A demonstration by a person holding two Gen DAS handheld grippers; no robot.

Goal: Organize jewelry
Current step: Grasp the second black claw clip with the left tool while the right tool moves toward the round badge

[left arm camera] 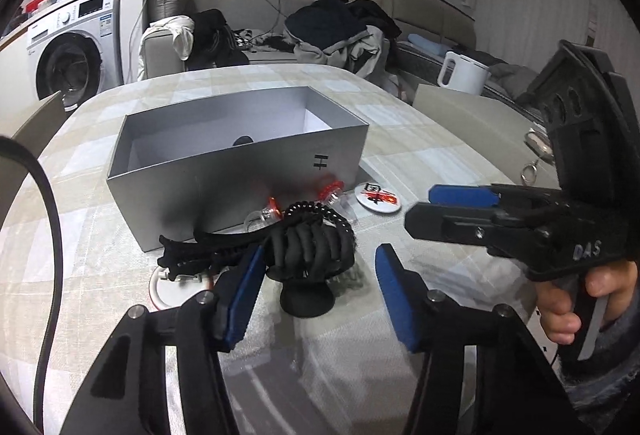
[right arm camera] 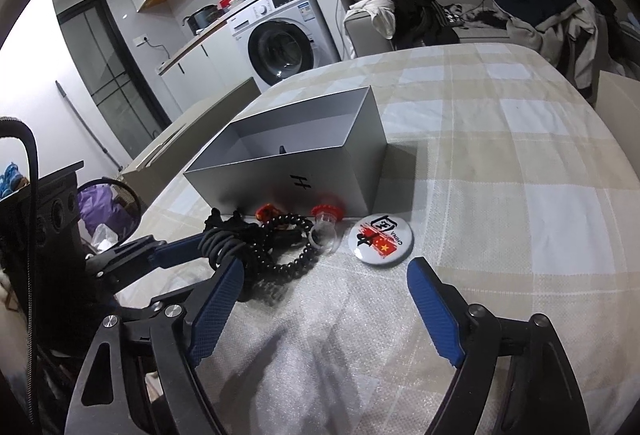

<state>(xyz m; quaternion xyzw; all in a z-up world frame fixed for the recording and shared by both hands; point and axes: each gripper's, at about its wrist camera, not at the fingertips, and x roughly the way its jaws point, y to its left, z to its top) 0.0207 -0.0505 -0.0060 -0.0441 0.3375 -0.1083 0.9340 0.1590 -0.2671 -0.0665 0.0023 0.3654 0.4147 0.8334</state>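
Blue-padded left claw (left arm camera: 318, 267) hangs released, its fingers wide apart over the worktop (left arm camera: 420, 155), the left pad just beside a black coiled band (left arm camera: 308, 247) on a small stand. Right claw (right arm camera: 320, 275) is likewise spread wide, near a bead bracelet (right arm camera: 296, 259) and a badge (right arm camera: 380, 240). Behind them sits a grey box (left arm camera: 224, 171), uncovered, with two red-capped vials (left arm camera: 330, 192) touching its front wall.

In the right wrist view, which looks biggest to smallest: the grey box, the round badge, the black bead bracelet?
1. Grey box, clearly largest.
2 and 3. Black bead bracelet and round badge look about alike; the bracelet is partly hidden, so I won't rank them.
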